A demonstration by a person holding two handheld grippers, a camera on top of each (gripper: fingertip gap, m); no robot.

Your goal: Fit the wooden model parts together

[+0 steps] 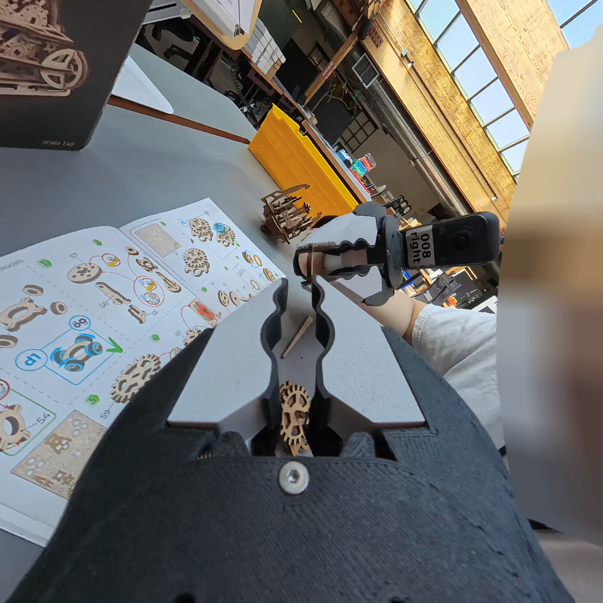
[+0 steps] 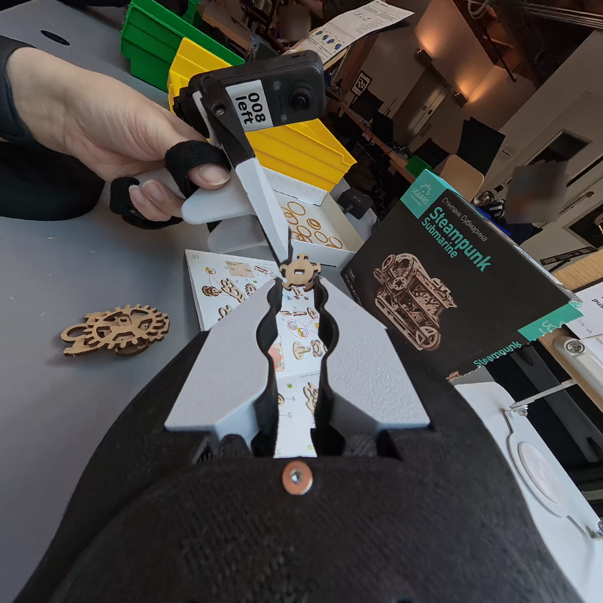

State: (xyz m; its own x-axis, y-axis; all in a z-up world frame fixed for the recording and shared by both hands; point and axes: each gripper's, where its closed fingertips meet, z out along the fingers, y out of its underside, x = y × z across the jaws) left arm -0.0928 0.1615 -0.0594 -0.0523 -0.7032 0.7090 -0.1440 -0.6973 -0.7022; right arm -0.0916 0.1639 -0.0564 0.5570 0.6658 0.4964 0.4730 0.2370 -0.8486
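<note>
Far left on the grey table (image 2: 49,261) lies a flat wooden gear assembly (image 2: 115,329), untouched and well apart from both tools. Right of it the open instruction booklet (image 1: 98,310) spreads across the table, and past its far edge stands a half-built wooden frame (image 1: 287,215). Left claw (image 1: 298,284): fingers drawn narrow, with a small spoked gear (image 1: 293,417) on a short peg sitting deep between them near the hinge; whether the pads truly pinch it I cannot tell. A thin wooden stick (image 1: 297,336) lies loose on the table under the gap. Right claw (image 2: 299,283): nipped at the very tips on a small round lobed disc (image 2: 300,271) with a slotted centre hole; the disc faces the right wrist view flat-on and shows edge-on in the left wrist view. The two claw tips meet almost nose to nose, the left claw's tip just beside the disc's rim. Judgement: the coming fit turns on the disc's centre slot lining up with the peg's axis; the disc lies straight ahead of the left claw, so the right hand is the nearer mover. Far right: the dark kit box (image 2: 456,277), a white tray of wooden rings (image 2: 313,228), yellow bins (image 1: 293,156).
</note>
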